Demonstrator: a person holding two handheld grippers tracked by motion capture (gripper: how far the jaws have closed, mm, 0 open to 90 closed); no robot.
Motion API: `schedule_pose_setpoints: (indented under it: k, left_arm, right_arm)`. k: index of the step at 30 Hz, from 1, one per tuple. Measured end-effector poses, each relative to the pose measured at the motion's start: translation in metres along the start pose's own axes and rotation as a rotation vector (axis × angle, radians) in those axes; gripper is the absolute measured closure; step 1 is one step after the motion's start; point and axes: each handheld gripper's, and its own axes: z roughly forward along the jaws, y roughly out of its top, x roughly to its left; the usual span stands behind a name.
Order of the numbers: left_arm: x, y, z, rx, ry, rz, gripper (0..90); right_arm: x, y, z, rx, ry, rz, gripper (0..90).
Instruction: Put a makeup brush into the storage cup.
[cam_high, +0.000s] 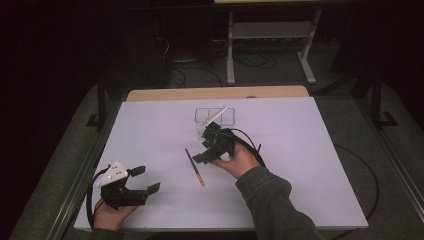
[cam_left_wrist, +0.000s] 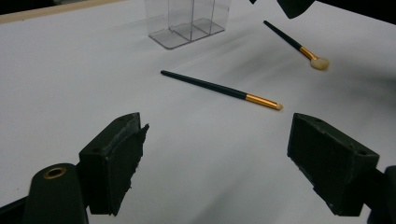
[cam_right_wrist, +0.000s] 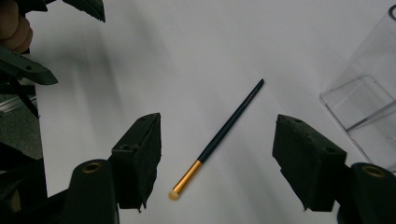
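Clear divided organiser (cam_high: 215, 118) stands at twelve o'clock on the white table (cam_high: 300, 165), its visible compartments empty. Right gripper (cam_right_wrist: 217, 158) hovers with jaws spread wide, gripping nothing, a dark brush (cam_right_wrist: 219, 137) lying on the table between them. Left gripper (cam_high: 142, 179) sits at seven o'clock, jaws apart, empty. A second brush (cam_left_wrist: 299, 45) lies beyond.

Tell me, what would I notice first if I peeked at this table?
Probably the two black grippers: the left gripper waits open near the table's front left corner, and the right gripper hangs open mid-table. Between them lies a dark makeup brush with a gold band, and a second brush lies nearby. A clear plastic organizer stands farther back.
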Motion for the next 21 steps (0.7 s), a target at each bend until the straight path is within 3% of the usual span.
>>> schedule_pose_setpoints:
  k: [5, 21]
  left_arm:
    - [-0.001, 0.0, 0.001, -0.004, -0.004, 0.0, 17.6]
    - [0.0, 0.0, 0.001, 0.009, -0.003, 0.006, 17.6]
  right_arm:
    - [0.001, 0.002, 0.008, 0.011, 0.002, -0.017, 33.6]
    - [0.002, 0.005, 0.031, 0.059, 0.001, 0.019, 34.3]
